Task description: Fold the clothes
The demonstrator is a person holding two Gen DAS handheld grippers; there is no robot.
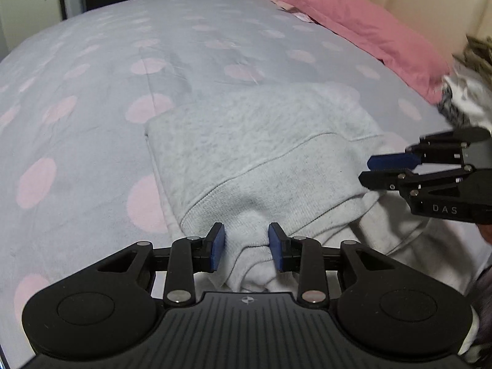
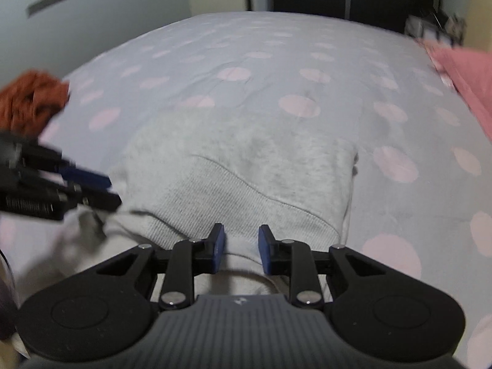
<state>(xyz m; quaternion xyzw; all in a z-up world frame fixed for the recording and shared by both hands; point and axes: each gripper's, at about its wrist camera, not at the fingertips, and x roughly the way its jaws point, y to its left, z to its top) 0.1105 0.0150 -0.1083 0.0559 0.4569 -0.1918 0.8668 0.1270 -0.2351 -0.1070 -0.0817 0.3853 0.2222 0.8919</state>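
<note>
Garment: grey sweatshirt on bed, part-folded.
Left gripper: pinching bunched near edge.
Right gripper: narrow, grip unclear.
Left: final fold.

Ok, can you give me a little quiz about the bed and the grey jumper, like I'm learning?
1. True or false: the light grey fleece sweatshirt lies on the grey bedspread with pink dots.
2. What is bunched between the left tool pads? A) sweatshirt fabric B) a sock C) nothing
3. Fill in: the soft oblong pillow at the bed's far edge is coloured ___.
Key: 1 true; 2 A; 3 pink.
</note>
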